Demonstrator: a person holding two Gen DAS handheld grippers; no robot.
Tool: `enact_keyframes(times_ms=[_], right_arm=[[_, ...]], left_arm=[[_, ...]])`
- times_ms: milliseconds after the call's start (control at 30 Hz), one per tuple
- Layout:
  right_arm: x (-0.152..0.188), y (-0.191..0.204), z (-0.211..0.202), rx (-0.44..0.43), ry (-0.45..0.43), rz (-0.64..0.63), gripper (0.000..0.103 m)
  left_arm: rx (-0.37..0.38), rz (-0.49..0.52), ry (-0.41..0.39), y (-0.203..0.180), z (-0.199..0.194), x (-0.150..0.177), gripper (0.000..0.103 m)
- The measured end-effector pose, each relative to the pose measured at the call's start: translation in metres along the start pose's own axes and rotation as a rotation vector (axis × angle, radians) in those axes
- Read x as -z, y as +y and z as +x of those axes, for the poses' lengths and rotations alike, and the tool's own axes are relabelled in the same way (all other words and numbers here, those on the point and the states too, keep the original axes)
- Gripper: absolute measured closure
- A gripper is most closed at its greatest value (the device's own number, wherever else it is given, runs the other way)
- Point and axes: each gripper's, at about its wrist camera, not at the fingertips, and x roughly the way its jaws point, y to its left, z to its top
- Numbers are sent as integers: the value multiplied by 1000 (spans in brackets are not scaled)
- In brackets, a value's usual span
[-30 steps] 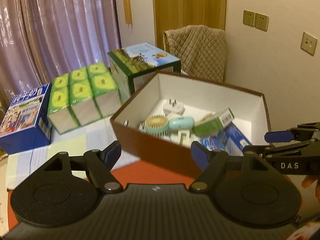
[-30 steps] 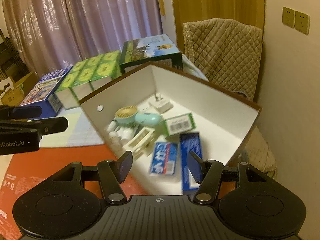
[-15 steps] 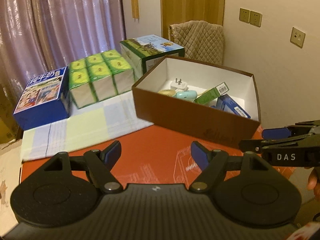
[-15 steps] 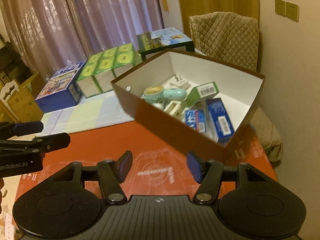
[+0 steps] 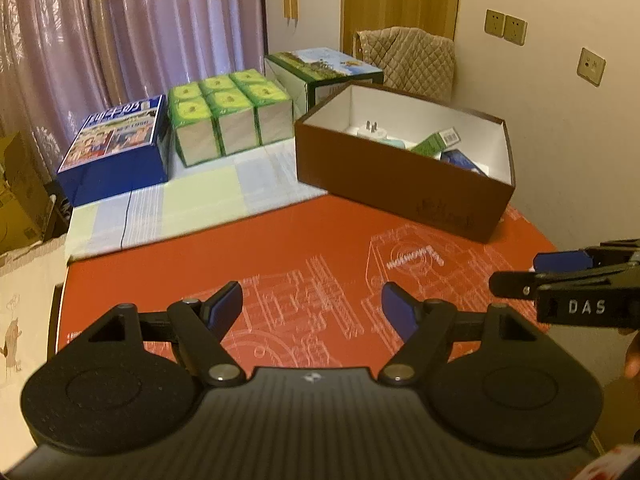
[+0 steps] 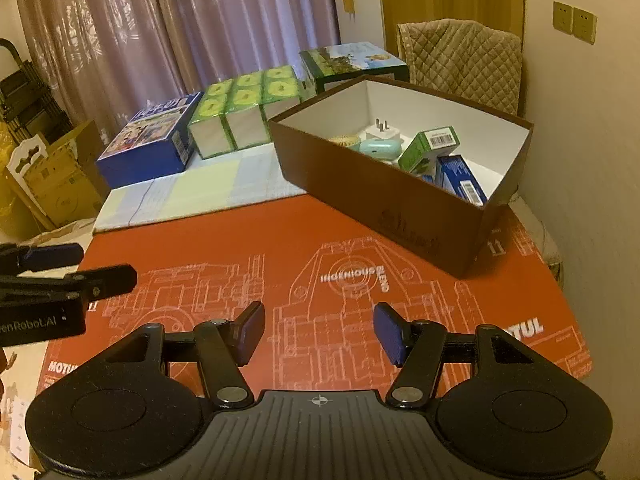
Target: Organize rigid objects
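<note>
The left hand-held gripper (image 5: 312,308) and right hand-held gripper (image 6: 319,330) are both spread wide and hold nothing, above the red mat (image 6: 280,256) on the tabletop. Farther ahead and to the right sits the brown box (image 6: 384,204) with small things inside.

Count, both views. Grippers: 2, left gripper (image 5: 312,312) and right gripper (image 6: 319,333), each with 2 fingers, jaws apart, nothing between them. Brown box (image 6: 372,196): 1. Visible inside it: 1 white plug (image 6: 383,131), 1 teal case (image 6: 380,147), 1 round fan (image 6: 345,140), 1 green carton (image 6: 430,148), 1 blue carton (image 6: 460,178); further items behind the near wall cannot be counted. Green packs (image 6: 248,110): 6, in a 2-by-3 block. Blue box (image 6: 154,140): 1. Green-sided picture box (image 6: 352,62): 1. Red mat (image 6: 280,264): 1. Checked cloth (image 6: 200,190): 1. Wall sockets (image 5: 505,27): 3 in the left view.
</note>
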Motion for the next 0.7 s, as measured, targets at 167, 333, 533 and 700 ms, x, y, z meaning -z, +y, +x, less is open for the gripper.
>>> enact_keyframes(times_ms=[167, 333, 533, 700], right_arm=[[11, 9, -7, 0, 9, 5, 46], [19, 14, -8, -9, 26, -9, 46], [21, 14, -5, -27, 35, -36, 46], [21, 12, -2, -39, 49, -44, 46]], left_arm=[[-2, -10, 18, 6, -6, 15, 29], [-17, -30, 27, 9, -11, 23, 29], [-36, -61, 46, 10, -13, 31, 29], [-41, -68, 56, 7, -14, 34, 29]])
